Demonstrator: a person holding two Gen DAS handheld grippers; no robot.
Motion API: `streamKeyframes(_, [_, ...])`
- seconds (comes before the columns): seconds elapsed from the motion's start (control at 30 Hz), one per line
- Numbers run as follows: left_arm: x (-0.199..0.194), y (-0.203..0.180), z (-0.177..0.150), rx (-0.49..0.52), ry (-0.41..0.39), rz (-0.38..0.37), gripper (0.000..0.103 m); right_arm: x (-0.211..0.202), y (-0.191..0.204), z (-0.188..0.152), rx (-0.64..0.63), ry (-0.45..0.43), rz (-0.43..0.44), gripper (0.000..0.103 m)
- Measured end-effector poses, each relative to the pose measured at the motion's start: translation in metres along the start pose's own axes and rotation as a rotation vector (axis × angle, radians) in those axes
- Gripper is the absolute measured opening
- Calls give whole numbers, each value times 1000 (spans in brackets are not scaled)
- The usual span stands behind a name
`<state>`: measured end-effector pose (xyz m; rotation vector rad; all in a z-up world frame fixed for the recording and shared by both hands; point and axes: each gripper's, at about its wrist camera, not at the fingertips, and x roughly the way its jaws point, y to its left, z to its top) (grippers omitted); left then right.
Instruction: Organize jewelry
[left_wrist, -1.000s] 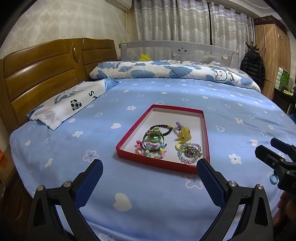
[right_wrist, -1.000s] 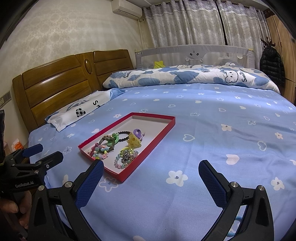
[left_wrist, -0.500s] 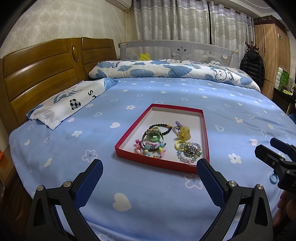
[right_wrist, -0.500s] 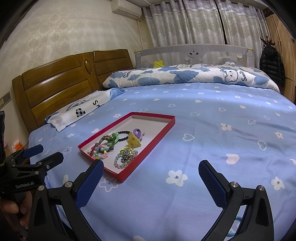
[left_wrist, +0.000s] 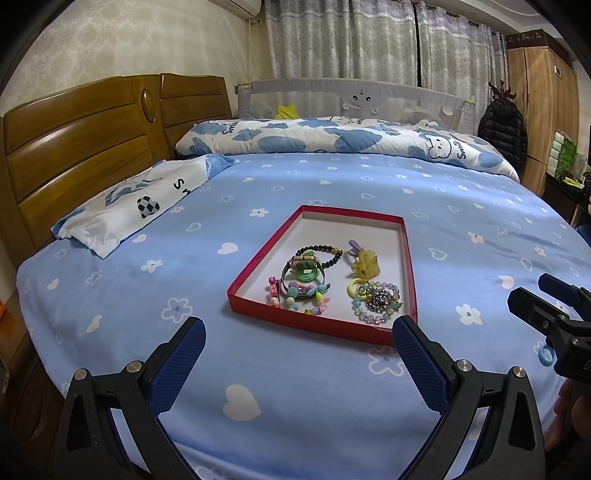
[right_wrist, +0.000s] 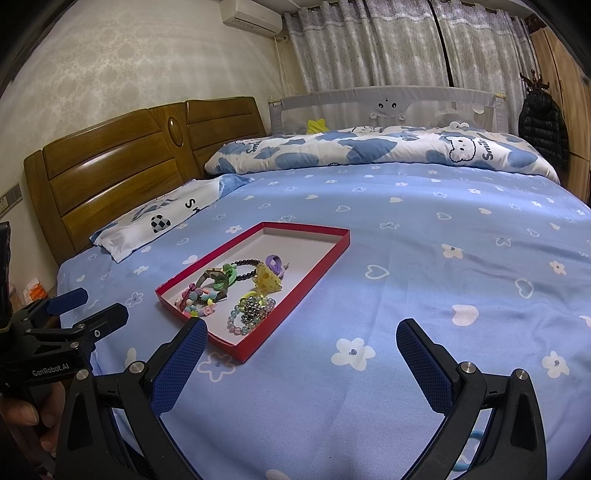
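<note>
A red tray (left_wrist: 410, 266) with a white floor lies on the blue bed sheet (left_wrist: 258, 369). Its near half holds a black bead bracelet (left_wrist: 325, 254), a green watch (left_wrist: 304, 267), a pastel bead bracelet (left_wrist: 299, 295), a yellow clip (left_wrist: 365, 264) and a clear bead bracelet (left_wrist: 376, 301). My left gripper (left_wrist: 297, 332) stands open just short of the tray's front wall, holding nothing. In the right wrist view the tray (right_wrist: 317, 266) is ahead to the left. My right gripper (right_wrist: 301, 326) is open and empty over the sheet beside the tray's near corner.
A small blue ring (left_wrist: 546, 355) lies on the sheet at the right, below my right gripper (left_wrist: 528, 287). A pillow (left_wrist: 129, 206) and wooden headboard (left_wrist: 74, 155) are at the left, a rolled duvet (left_wrist: 332, 140) at the back. A hand holds my left gripper (right_wrist: 103, 302).
</note>
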<state>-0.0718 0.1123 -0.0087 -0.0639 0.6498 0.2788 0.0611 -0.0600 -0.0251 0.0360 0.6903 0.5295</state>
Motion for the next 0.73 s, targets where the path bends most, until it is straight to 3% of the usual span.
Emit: streamKeyframes(0.73, [9,-5,2,-6,17,-8,102,3,1,-2,14,8,4,103])
